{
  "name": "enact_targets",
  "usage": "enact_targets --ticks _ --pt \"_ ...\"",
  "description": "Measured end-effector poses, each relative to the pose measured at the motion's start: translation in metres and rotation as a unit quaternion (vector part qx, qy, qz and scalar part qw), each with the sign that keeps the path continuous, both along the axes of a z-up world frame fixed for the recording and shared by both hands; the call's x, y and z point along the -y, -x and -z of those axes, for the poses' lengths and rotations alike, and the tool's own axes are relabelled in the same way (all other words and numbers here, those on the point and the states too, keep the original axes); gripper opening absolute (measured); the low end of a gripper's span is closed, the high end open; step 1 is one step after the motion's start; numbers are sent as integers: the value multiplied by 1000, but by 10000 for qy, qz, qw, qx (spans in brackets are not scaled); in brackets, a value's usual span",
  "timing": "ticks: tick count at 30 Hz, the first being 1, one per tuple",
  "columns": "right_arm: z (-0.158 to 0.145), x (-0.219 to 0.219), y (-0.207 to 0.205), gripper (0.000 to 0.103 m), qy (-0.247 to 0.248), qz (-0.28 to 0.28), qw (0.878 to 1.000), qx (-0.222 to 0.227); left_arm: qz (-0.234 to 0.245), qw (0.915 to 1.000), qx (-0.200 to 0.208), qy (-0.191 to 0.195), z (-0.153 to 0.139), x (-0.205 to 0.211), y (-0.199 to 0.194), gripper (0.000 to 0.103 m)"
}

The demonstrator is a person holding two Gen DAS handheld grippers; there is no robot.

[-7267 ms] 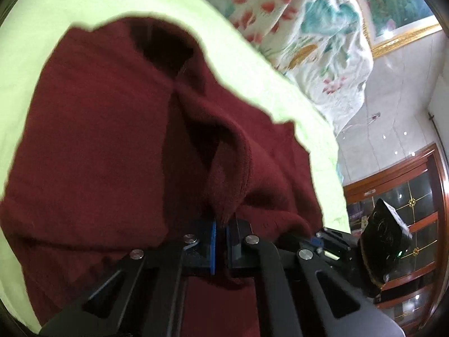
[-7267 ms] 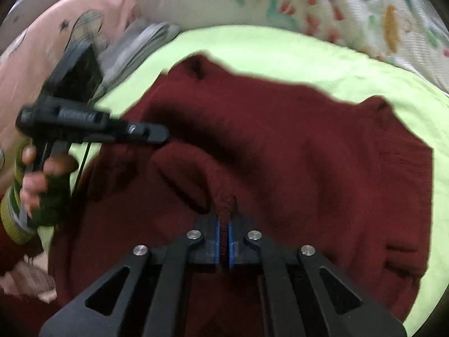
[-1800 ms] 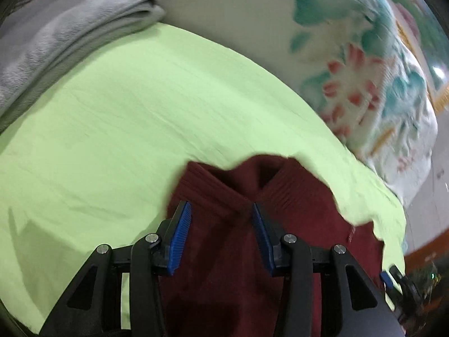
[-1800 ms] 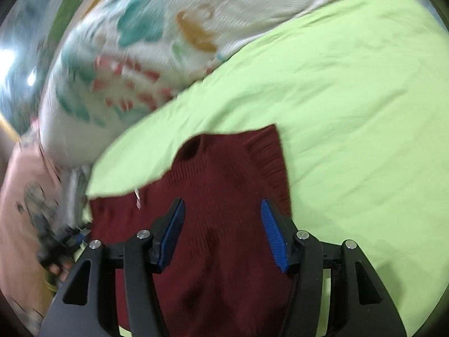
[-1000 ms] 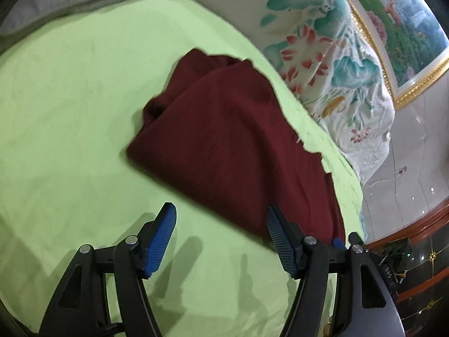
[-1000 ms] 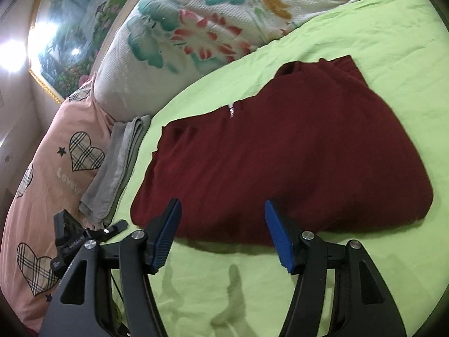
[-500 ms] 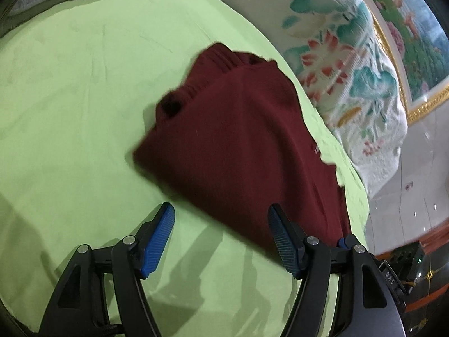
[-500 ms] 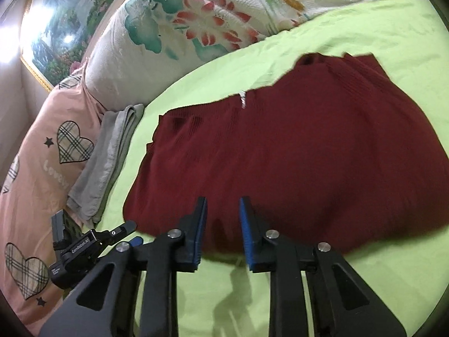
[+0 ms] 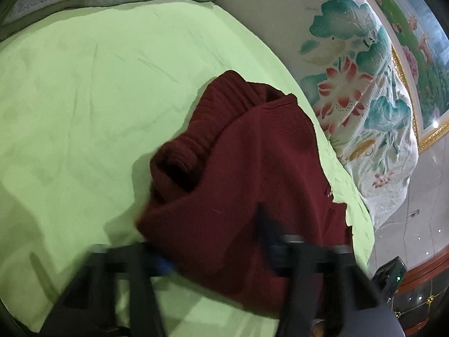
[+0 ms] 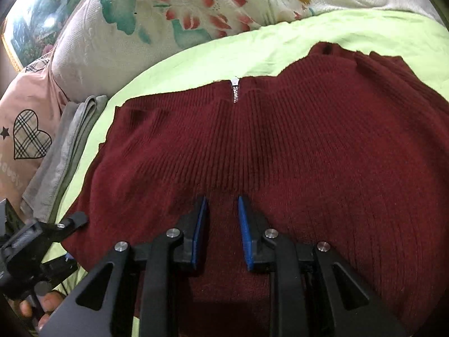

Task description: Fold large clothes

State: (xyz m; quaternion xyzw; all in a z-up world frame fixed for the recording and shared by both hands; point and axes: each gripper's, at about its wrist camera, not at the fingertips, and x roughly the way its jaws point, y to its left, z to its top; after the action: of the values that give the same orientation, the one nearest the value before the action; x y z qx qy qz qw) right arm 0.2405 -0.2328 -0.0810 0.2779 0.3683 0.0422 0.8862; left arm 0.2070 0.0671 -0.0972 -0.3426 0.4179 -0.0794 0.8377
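Leftmost in the right wrist view, a pink pillow [image 10: 26, 129] with a plaid heart leans at the head of the bed, and a folded grey blanket [image 10: 64, 151] lies just beside it on the lime-green bed sheet [image 10: 174, 67]. Below that, the left gripper [image 10: 67, 236] reaches in at the lower left corner of the maroon sweater [image 10: 280, 151], which lies folded and spread across the sheet. In its own blurred view the left gripper [image 9: 213, 241] shows its two fingers set wide apart, with the near edge of the sweater [image 9: 247, 185] lying between them; whether they touch the knit I cannot tell. A rumpled ribbed cuff [image 9: 179, 163] bulges at the sweater's left end. Further right, a short silver zipper [image 10: 235, 91] sits at the far edge of the garment. The right gripper [image 10: 222, 210] hovers low over the near middle of the sweater, its blue-padded fingers [image 10: 199, 224] parted only narrowly and holding nothing. Behind the sheet, a white floral quilt [image 10: 174, 14] is heaped up.
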Motion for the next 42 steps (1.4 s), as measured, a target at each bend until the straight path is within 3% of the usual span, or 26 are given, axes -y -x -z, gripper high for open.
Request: enact_targets --ticks 3,8,11,14,17,18,19,21,24,28,34,37,40,41,42 --pt "2 2 0 23 -55 -43 10000 13 55 9997 112 203 -6 1 -5 14" --pt "3 13 -1 23 -504 -91 9987 -49 600 9941 888 159 -58 33 2 11" --pt "11 44 3 23 -1754 -206 9842 -110 1284 9818 1379 217 -97 74 6 11" --pt "13 88 24 26 -3039 -27 9526 156 1960 9666 1640 191 -119 123 14 11" --pt "10 131 53 36 -3370 494 9389 495 2760 9477 1604 -6 -109 189 20 11" --pt "12 148 63 53 -3526 691 9315 568 2949 9431 1533 -135 -100 208 20 12" --pt "14 161 70 60 -3666 788 9248 645 3121 9396 1369 -308 -85 227 20 12" --pt "19 182 81 60 -3855 867 9157 740 3260 9382 956 -656 -52 250 16 12" --pt "12 185 81 62 -3596 627 9295 531 3174 9430 787 -617 -36 252 14 11" --pt "0 169 73 64 -3139 191 9491 174 3004 9493 895 -241 -51 233 12 12" --pt "-16 157 48 76 -2931 -220 9557 170 2947 9483 1163 -189 -70 221 18 12" --pt "-13 152 23 77 -2907 -348 9562 -14 3011 9460 1163 -304 -67 219 22 12" --pt "0 141 -7 76 -3080 -573 9492 -298 3067 9446 1110 -360 -60 225 21 12" --pt "2 137 -15 74 -3008 -636 9507 -395 3091 9437 1104 -409 -58 227 21 12" --pt "1 133 -20 48 -2847 -671 9553 -438 3114 9429 1090 -461 -55 229 21 11"
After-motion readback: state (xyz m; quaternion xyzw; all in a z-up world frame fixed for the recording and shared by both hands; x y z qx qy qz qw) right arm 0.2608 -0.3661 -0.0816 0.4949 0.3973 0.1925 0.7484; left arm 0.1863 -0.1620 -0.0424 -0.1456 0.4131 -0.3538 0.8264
